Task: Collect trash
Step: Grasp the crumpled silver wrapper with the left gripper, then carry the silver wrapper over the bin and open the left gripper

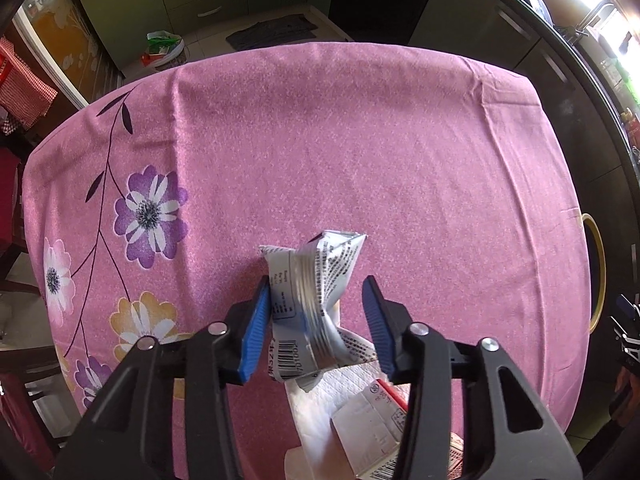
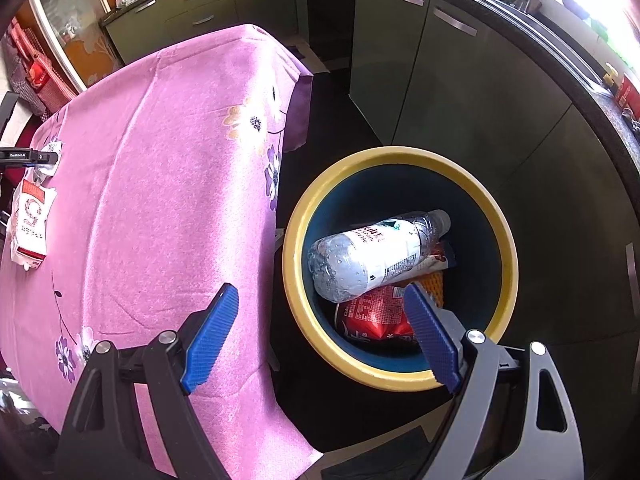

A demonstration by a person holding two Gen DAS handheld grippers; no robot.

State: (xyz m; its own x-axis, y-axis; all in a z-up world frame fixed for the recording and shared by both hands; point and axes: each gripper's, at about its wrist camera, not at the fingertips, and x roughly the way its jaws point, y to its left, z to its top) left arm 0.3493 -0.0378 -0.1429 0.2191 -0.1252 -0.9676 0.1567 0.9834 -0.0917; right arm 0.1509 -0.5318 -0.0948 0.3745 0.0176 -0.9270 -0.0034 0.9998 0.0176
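In the left wrist view a crumpled silver-white wrapper (image 1: 316,304) is seen between the blue pads of the left hand-held gripper (image 1: 318,328). The left pad (image 1: 256,330) is laid against the wrapper, while a gap is left on the other side, so the jaws are held spread and no full pinch is shown. A barcode and lines of small black print are carried on the wrapper, but none can be read. Beneath the wrapper a white paper napkin (image 1: 320,404) and a red-and-white carton (image 1: 380,420) are spread on the table (image 1: 360,152), which is covered with a pink flowered cloth.

Only in the right wrist view is the inside of the waste bin (image 2: 500,240) revealed, a dark tub with a yellow rim set on the floor just beside the table's edge. In the bin a clear plastic bottle (image 2: 372,256) with a white label is laid on its side over a red packet (image 2: 374,318); their print is too small to be read. The right hand-held gripper (image 2: 320,336) is held wide open and empty near the bin's rim. Far from the bin, at the table's other side, the carton (image 2: 30,216) is seen again.
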